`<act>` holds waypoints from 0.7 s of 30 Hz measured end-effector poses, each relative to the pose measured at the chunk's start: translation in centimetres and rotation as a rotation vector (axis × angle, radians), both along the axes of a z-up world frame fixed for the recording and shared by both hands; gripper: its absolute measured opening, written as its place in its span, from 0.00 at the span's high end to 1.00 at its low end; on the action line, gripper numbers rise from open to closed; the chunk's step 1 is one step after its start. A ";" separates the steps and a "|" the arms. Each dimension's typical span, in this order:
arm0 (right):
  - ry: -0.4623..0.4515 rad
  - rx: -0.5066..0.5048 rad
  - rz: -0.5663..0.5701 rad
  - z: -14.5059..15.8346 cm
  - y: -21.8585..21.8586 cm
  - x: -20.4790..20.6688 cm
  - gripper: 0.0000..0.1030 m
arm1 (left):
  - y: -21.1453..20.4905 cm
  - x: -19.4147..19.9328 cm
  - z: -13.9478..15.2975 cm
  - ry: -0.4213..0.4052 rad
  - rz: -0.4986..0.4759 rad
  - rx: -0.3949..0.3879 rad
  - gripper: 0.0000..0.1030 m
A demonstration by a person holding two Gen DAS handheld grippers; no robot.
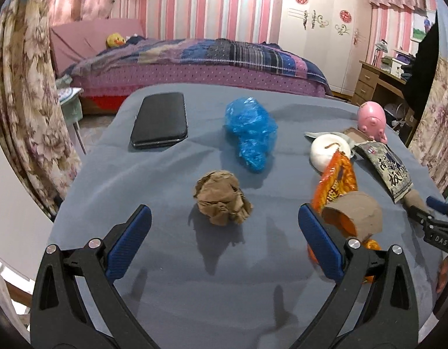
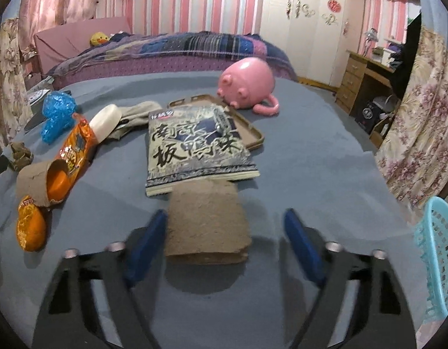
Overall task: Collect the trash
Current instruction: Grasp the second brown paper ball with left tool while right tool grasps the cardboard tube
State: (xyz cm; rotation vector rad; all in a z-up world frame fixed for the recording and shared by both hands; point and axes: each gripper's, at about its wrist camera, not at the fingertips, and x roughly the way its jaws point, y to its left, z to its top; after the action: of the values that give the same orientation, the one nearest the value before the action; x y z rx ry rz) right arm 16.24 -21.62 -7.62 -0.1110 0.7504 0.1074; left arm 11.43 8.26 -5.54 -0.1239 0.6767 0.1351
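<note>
1. A pale blue plastic basket (image 2: 437, 258) with a lattice wall shows at the right edge of the right wrist view; its inside is out of sight, so its contents cannot be told.
2. A cardboard tube (image 2: 37, 181) lies at the left of that view with an orange snack wrapper (image 2: 74, 151) threaded through it.
3. The right gripper (image 2: 225, 250) stands open at the bottom of the frame. A flattened cardboard tube (image 2: 206, 221) lies between its blue pads, just beside the left one and clear of the right; neither pad presses on it.
4. The tube's far end is tucked under a snack bag printed with black characters (image 2: 194, 145), which overlaps a brown tray (image 2: 253, 132). A pink pig-shaped toy (image 2: 247, 85) sits beyond.
5. In the left wrist view, the left gripper (image 1: 224, 232) is open and empty. A crumpled brown paper ball (image 1: 222, 197) lies on the blue-grey cloth (image 1: 194, 276) between and just beyond its fingertips, touching neither.
6. Farther up are a crumpled blue plastic bag (image 1: 251, 133) at centre and a black phone (image 1: 161, 119) at upper left.
</note>
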 end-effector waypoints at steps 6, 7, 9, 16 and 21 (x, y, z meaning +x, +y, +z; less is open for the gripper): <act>-0.009 0.039 0.022 0.1 -0.1 -0.5 0.50 | -0.5 2.1 -0.8 0.046 -0.016 0.054 0.05; -0.015 0.043 0.020 0.2 -0.1 -0.6 0.50 | -0.6 2.4 -0.8 0.049 -0.016 0.060 0.05; -0.033 0.048 0.015 0.4 -0.2 -1.1 0.51 | -0.6 2.9 -1.0 0.065 -0.008 0.062 0.06; -0.070 0.026 0.012 0.9 -0.4 -2.0 0.51 | -0.5 4.1 -1.6 0.101 -0.015 0.055 0.31; -0.064 0.037 -0.002 0.8 -0.9 -2.1 0.51 | -1.0 4.5 -1.9 0.121 -0.031 0.067 0.48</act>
State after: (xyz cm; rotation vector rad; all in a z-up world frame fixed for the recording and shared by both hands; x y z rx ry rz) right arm 14.17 -22.56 -6.81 -0.0783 0.6844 0.1152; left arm 15.88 7.28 -7.49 -0.0416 0.7936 0.1362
